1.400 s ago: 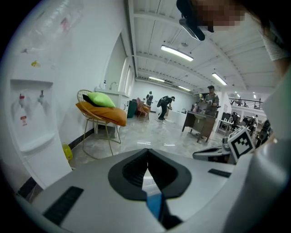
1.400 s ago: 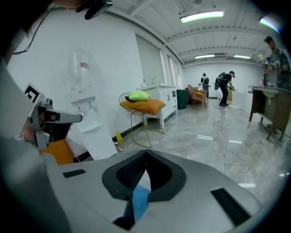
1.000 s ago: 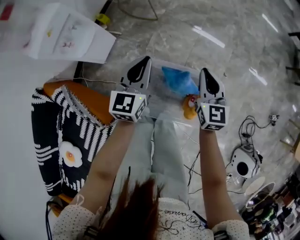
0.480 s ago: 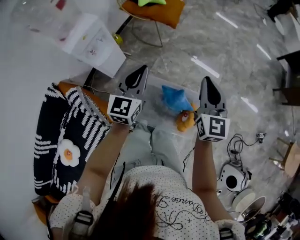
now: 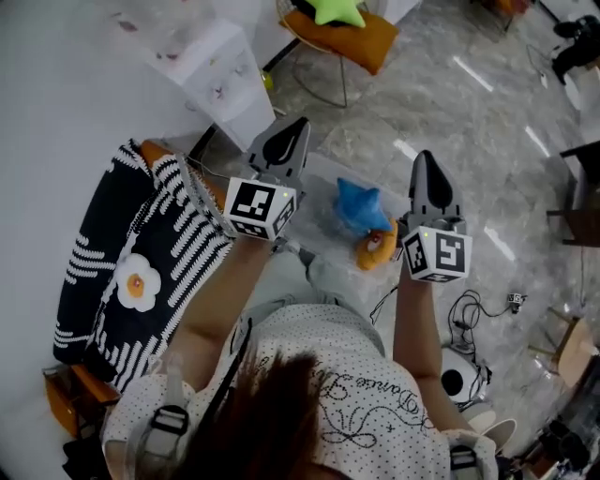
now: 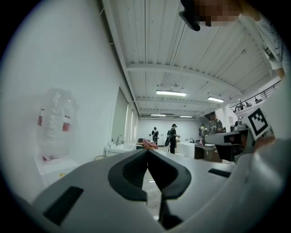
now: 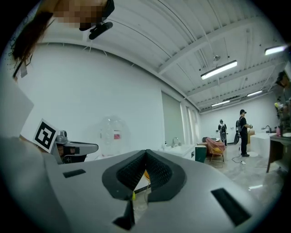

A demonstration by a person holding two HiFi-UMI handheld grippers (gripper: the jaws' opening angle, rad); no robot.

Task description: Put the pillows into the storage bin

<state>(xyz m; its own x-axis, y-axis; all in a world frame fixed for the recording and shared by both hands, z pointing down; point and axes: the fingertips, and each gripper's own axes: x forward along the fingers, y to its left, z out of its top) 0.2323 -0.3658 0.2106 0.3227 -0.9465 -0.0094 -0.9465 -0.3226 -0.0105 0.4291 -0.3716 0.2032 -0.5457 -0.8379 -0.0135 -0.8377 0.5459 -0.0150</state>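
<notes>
Grippers: 2, both empty. L gripper is held out level above the floor. Its own view shows the jaws fully together, pads meeting tip to tip, nothing btwn them. R gripper is the same: jaws pressed together, nothing held, pointing level alongside the L one, the 2 well apart.

Storage bin: 1, clear plastic, on the grey marble floor, below and btwn the 2 grippers in the head view.

Soft things, counted in the head view:
- 1 blue pillow inside the bin, toward its R side.
- 1 orange-yellow soft toy touching the blue pillow's near edge. Can't tell whether it's fully inside the bin.
- 1 green star pillow well apart from the bin, on an orange chair at the top of the view.
- 1 black-and-white striped textile w/ a fried-egg motif, draped over an orange seat at L, beside the person's L arm. Cushion or throw, can't tell.

Other: 1 white cabinet just beyond the striped textile. 1 round white device w/ loose cables on the floor at lower R. L gripper view shows 2 people standing far down the room.
</notes>
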